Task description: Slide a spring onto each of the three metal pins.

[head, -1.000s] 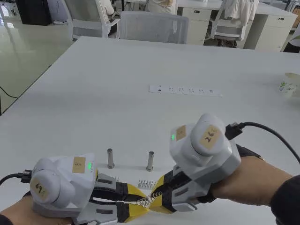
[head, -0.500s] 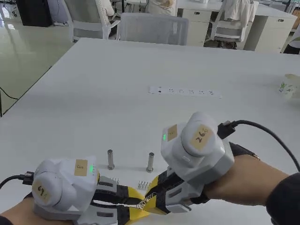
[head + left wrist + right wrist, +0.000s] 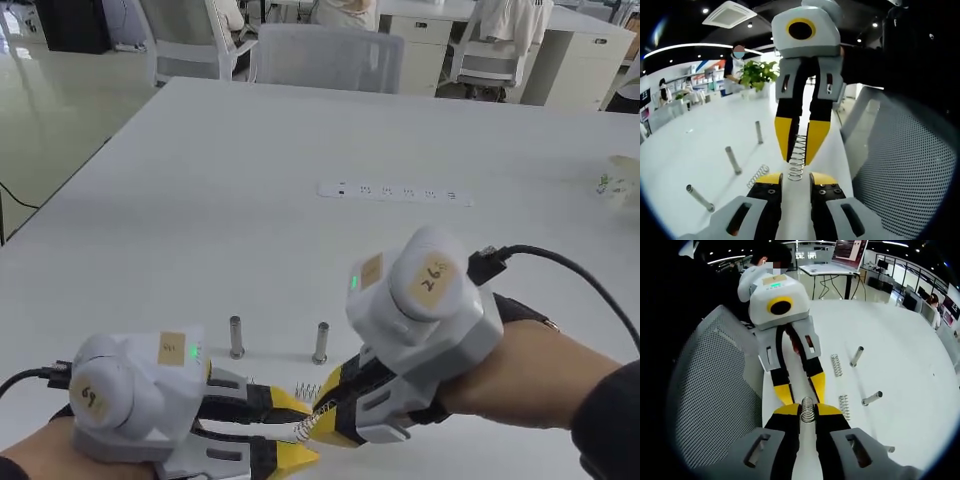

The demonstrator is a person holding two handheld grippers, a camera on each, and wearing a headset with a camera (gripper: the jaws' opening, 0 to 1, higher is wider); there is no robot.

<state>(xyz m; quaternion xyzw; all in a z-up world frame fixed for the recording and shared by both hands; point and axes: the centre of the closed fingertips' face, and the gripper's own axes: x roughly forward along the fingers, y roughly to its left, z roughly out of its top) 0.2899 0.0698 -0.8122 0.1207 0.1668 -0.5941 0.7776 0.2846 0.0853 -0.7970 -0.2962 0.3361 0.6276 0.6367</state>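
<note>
A small steel spring (image 3: 308,422) lies level between the two grippers, just above the white table. My right gripper (image 3: 320,412) is shut on one end of it; in the right gripper view the coil (image 3: 808,416) sits pinched between the yellow tips. My left gripper (image 3: 294,430) faces it, and its jaws stand open around the spring's other end (image 3: 795,172) with a little room on each side. Two upright metal pins (image 3: 236,337) (image 3: 321,343) stand just beyond the grippers; a third pin (image 3: 700,198) appears in the left gripper view. A loose spring (image 3: 307,390) lies on the table near the pins.
A second loose spring (image 3: 836,365) lies by a pin (image 3: 856,356). A white power strip (image 3: 395,192) lies mid-table, and a paper cup (image 3: 618,180) stands at the far right. Chairs (image 3: 325,58) line the table's far edge. A cable (image 3: 570,275) trails from the right gripper.
The right gripper has shifted slightly left and nearer to the left gripper, with the spring still in it. The pins and the loose springs have stayed put.
</note>
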